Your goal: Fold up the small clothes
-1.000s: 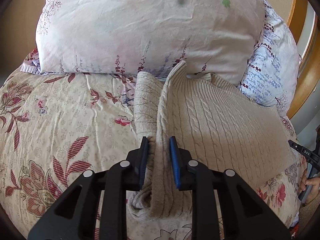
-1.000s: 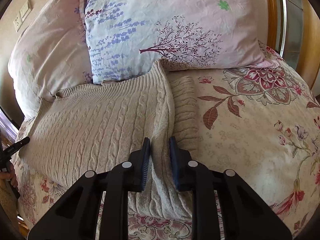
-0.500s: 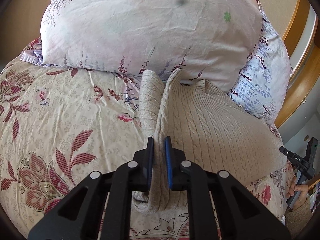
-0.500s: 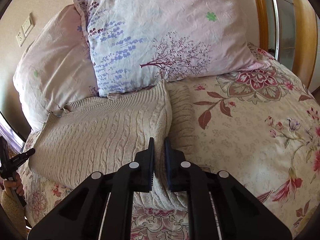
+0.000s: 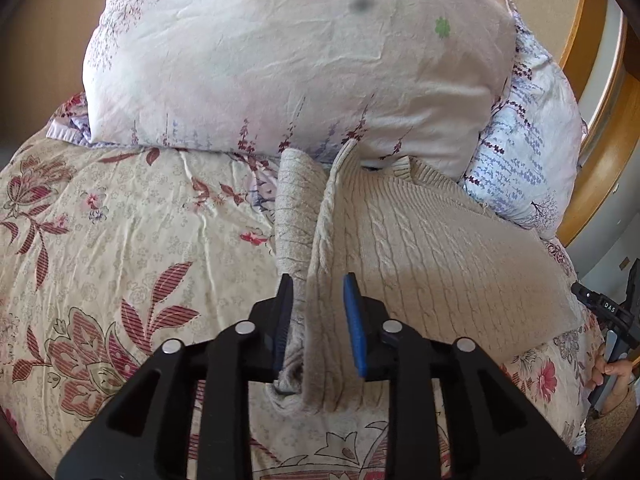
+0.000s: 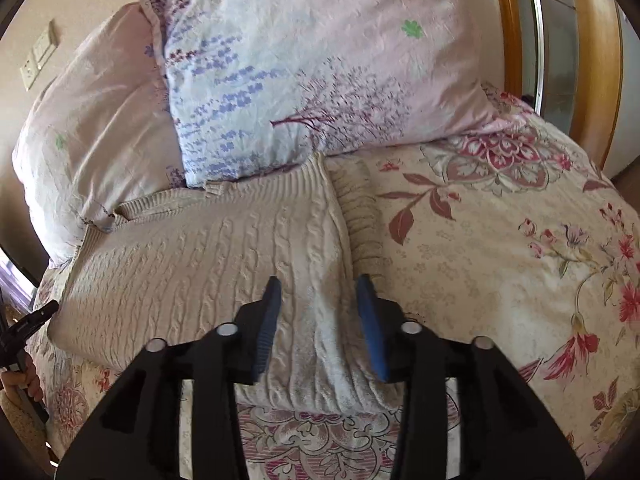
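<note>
A beige cable-knit sweater lies flat on the floral bedspread, its hem toward the pillows. One side edge is raised in a ridge over a sleeve. My left gripper is open, its blue pads either side of that ridge. In the right wrist view the same sweater has its other side edge between the blue pads of my open right gripper, with a ribbed sleeve beside it.
Two floral pillows stand against the headboard right behind the sweater. A wooden bed frame runs along the right side. The other gripper shows at the sweater's far side in each view.
Half a second ago both grippers were pinched on the sweater's side edges; now both have opened and the fabric lies loose between the pads.
</note>
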`<state>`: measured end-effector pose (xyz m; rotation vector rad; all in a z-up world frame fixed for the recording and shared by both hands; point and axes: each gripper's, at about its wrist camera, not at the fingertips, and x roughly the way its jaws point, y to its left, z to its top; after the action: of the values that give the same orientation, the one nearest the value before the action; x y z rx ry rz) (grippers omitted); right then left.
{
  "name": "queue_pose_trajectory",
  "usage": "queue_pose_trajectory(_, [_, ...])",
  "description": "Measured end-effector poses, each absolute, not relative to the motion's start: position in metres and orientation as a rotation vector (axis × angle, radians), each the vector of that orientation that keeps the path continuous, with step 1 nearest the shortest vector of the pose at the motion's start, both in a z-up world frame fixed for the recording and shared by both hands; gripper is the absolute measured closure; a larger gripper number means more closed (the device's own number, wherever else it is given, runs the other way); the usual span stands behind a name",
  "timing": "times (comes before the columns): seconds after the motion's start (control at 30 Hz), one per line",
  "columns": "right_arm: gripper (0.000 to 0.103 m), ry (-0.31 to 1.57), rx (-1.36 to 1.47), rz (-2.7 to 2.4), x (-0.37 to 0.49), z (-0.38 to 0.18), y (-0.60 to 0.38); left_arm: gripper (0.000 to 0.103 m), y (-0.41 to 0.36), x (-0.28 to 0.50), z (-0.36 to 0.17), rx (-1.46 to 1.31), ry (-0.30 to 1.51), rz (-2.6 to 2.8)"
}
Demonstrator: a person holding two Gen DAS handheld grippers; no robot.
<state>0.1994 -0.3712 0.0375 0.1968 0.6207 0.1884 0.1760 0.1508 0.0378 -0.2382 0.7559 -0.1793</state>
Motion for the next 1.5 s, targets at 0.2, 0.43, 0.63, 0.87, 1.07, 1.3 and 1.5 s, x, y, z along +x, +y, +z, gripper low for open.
queue_pose_trajectory(0.2, [0.051, 0.663, 0.100, 0.266, 0.206, 0.033, -0.343, 0.053, 0.118, 0.165, 0.048, -0.113, 0.695, -0.240])
queue_pose_trajectory(0.43, [0.043, 0.758, 0.079, 0.258, 0.217, 0.010, -0.336, 0.053, 0.119, 0.177, 0.028, -0.121, 0.816, -0.241])
queue_pose_trajectory(0.63, [0.032, 0.724, 0.089, 0.270, 0.217, 0.020, -0.327, 0.047, 0.150, 0.186, 0.039, -0.289, 0.812, -0.222])
queue_pose_trajectory(0.87, [0.030, 0.754, 0.092, 0.253, 0.231, 0.016, -0.319, 0.045, 0.171, 0.219, 0.031, -0.365, 0.915, -0.179])
queue_pose_trajectory(1.07, [0.025, 0.756, 0.031, 0.247, 0.233, 0.012, -0.311, 0.045, 0.173, 0.233, 0.019, -0.396, 0.951, -0.176])
queue_pose_trajectory(1.3, [0.013, 0.742, -0.015, 0.253, 0.234, 0.009, -0.301, 0.051, 0.170, 0.246, 0.014, -0.493, 0.938, -0.228])
queue_pose_trajectory(1.5, [0.011, 0.730, 0.070, 0.307, 0.232, 0.013, -0.314, 0.060, 0.168, 0.254, 0.010, -0.599, 0.929, -0.235])
